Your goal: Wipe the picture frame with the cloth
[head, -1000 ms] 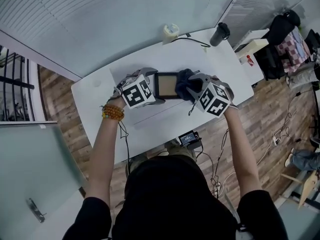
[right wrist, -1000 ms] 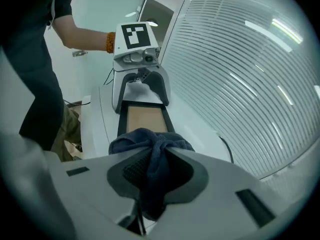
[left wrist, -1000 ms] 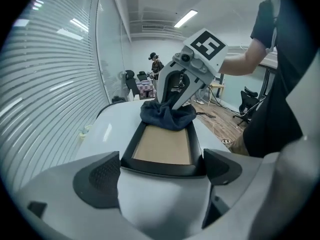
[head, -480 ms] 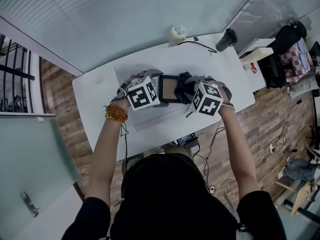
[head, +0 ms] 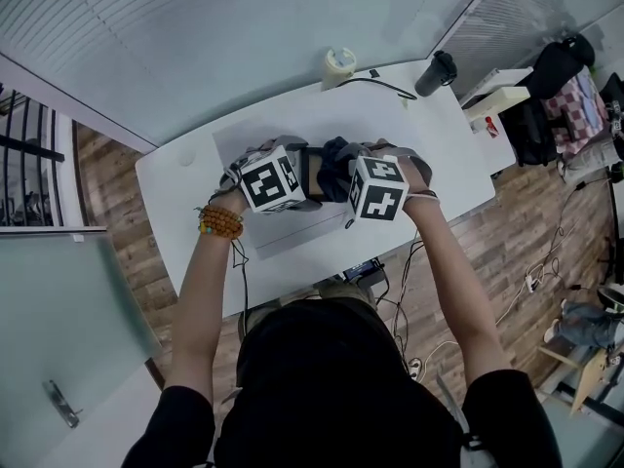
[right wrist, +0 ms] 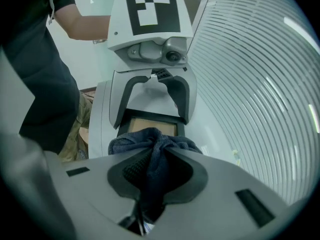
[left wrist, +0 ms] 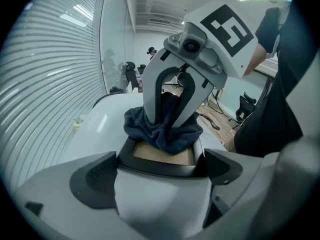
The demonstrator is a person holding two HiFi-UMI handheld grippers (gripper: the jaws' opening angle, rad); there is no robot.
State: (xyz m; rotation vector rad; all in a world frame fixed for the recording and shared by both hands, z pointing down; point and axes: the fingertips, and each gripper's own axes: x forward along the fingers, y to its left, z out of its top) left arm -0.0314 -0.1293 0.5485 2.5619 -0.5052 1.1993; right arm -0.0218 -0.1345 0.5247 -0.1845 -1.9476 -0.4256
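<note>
Jaws tight on bunched, nubbly cloth (right wrist: 150, 140)

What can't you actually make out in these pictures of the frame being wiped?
Front of the picture frame: in the head view, the cloth, left gripper and right gripper mostly cover it; in both gripper views the cloth hides much of it.
Pale thing and dark cylinder at the far edge of the table: head view, too small to identify.

The head camera looks steeply down on the table (head: 171, 195) — the gripper cameras sit close, facing each other, sharing the picture frame (left wrist: 159, 167) and cloth (left wrist: 162, 132).
</note>
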